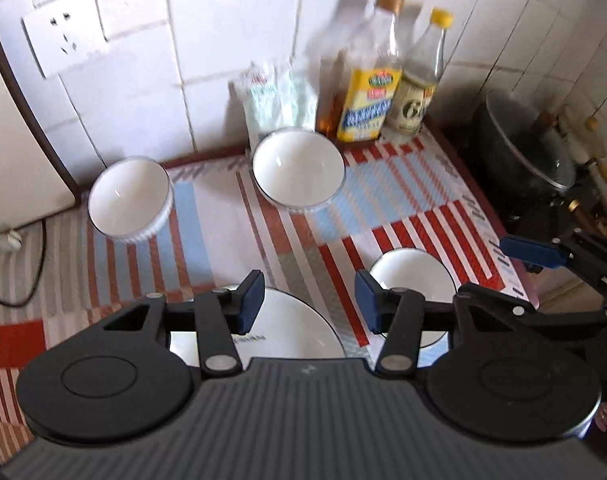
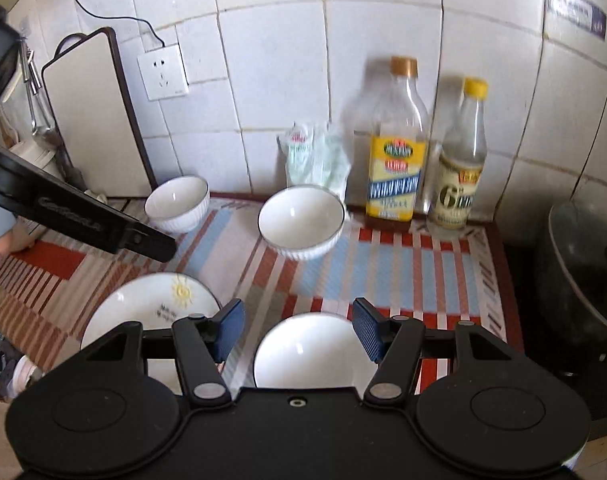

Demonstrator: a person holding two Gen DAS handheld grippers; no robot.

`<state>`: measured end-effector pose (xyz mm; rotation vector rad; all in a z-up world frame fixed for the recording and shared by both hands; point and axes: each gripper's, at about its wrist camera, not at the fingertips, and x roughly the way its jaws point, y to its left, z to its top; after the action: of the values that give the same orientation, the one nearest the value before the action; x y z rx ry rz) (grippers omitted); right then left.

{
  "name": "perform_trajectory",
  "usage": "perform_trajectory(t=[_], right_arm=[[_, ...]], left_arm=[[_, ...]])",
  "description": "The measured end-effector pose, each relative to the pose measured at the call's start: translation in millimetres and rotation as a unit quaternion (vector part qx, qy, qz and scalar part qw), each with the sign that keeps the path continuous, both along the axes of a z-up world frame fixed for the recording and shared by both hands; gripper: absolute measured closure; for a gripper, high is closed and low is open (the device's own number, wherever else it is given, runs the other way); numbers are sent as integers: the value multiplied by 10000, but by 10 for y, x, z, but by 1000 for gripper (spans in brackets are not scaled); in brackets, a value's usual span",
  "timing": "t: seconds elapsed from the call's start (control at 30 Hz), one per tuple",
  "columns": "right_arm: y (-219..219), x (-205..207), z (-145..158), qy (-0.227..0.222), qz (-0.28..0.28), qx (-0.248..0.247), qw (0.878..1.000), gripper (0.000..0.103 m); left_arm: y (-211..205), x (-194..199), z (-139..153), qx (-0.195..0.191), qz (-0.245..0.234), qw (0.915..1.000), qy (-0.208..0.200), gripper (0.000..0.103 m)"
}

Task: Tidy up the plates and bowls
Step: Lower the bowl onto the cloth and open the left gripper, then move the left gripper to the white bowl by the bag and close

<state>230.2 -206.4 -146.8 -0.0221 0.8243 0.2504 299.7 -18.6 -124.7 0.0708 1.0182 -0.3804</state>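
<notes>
Both the left tongs [image 1: 309, 300] and right tongs [image 2: 299, 330] are held open and empty above the striped counter [image 2: 383, 276]. Relative to the plate [image 2: 151, 304], three bowls are spread apart, unstacked: one [image 2: 307, 356] beside, two behind.

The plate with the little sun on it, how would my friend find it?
Start at the striped mat covering the counter, then look at its near left part. The plate lies there beside a white bowl. It is the only flat dish, and the only one with a yellow sun drawn on it.
</notes>
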Motion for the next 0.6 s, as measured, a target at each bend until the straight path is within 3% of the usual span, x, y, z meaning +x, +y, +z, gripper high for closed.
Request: perform_trajectory(t=[0.27, 0.43, 0.6], right_arm=[[343, 253, 79, 15, -121, 67, 9999, 39], [488, 519, -29, 178, -426, 433, 9980, 39], [519, 842, -240, 362, -996, 869, 9906, 39]], left_arm=[[323, 341, 104, -295, -380, 9981, -398, 54], [324, 648, -3, -251, -778, 9955, -473, 56], [264, 994, -283, -316, -1102, 9930, -276, 56]])
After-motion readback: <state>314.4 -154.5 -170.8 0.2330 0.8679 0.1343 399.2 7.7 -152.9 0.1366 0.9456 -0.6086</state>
